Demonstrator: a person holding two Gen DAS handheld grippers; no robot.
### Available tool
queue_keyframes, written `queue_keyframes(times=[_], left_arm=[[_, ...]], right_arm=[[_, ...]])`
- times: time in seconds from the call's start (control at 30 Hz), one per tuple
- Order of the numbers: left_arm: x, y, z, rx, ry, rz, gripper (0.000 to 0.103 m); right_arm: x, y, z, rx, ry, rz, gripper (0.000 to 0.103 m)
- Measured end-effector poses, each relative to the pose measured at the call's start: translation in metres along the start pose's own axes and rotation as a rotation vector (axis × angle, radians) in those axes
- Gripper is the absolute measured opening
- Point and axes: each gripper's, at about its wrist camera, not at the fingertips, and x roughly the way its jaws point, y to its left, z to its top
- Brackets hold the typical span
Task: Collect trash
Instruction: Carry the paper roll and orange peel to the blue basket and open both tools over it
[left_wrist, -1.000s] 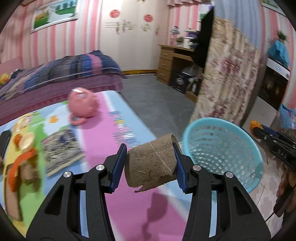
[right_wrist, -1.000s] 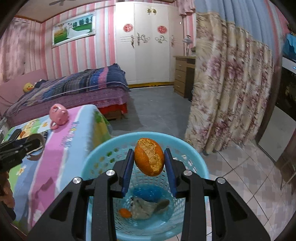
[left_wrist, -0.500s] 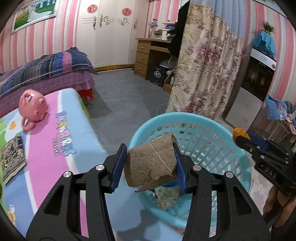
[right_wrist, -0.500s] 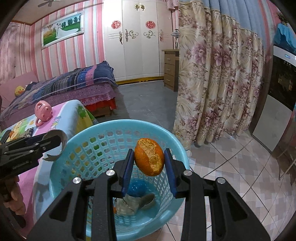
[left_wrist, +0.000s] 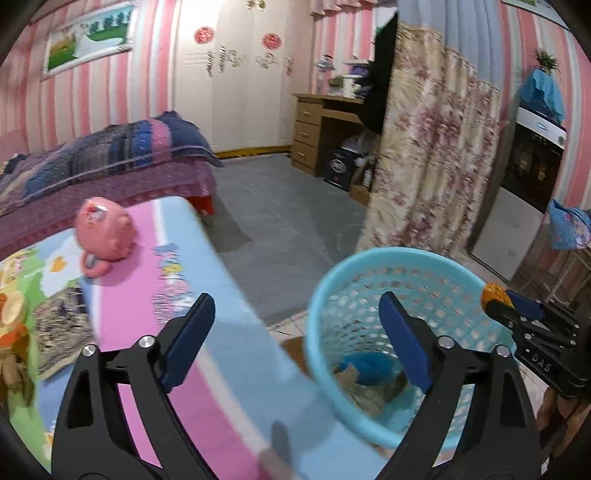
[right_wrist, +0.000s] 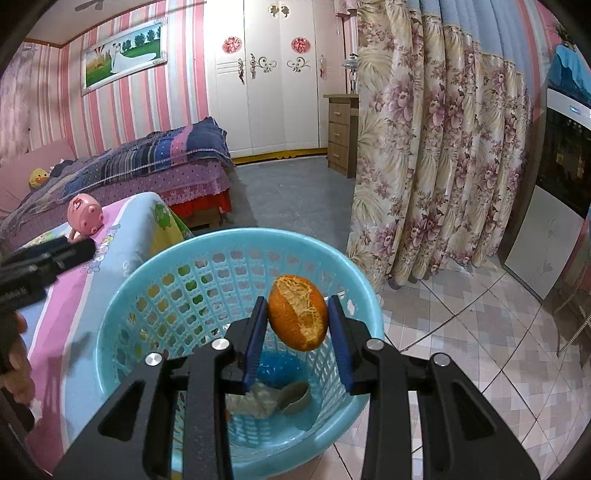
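Observation:
A light blue plastic basket (left_wrist: 354, 269) stands on the floor by the table; it also shows in the right wrist view (right_wrist: 155, 266). My left gripper (left_wrist: 297, 332) is open and empty, above the table edge and the basket's left rim. A brown cardboard roll (right_wrist: 291, 395) lies in the basket bottom with crumpled paper and a blue scrap (right_wrist: 277, 369). My right gripper (right_wrist: 297, 325) is shut on an orange peel (right_wrist: 298, 312) and holds it over the basket opening. It shows at the right of the left wrist view (left_wrist: 495, 293).
A table with a pink and blue cartoon cloth (left_wrist: 192, 295) is left of the basket. On it are a pink piggy bank (left_wrist: 105, 229), a grey printed packet (left_wrist: 62, 325) and orange scraps (left_wrist: 11, 325). A floral curtain (right_wrist: 436, 166) hangs on the right, a bed (right_wrist: 147, 162) behind.
My left gripper has opened and let go of the cardboard roll, which now lies in the basket, and has swung back left toward the table. My right gripper still holds the peel over the basket.

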Motion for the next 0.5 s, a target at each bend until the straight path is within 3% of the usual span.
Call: queue_keyframes(times=[0.27,0.37,0.5], left_arm=[[-0.018,0.046,-0.01,-0.035,0.007,0.105,0.093],[-0.033,0.066,-0.016,-0.047,-0.003,0.148,0.095],[-0.055,0.09,-0.022,-0.063,-0.016,0.198,0.096]], right_arm=[[0.01,0.021,0.0,-0.01,0.004,-0.002,0.037],[0.008,0.025,0.003,-0.006,-0.015,-0.017,0.066],[0.005,0.033,0.008,0.0,-0.024,-0.018,0.075]])
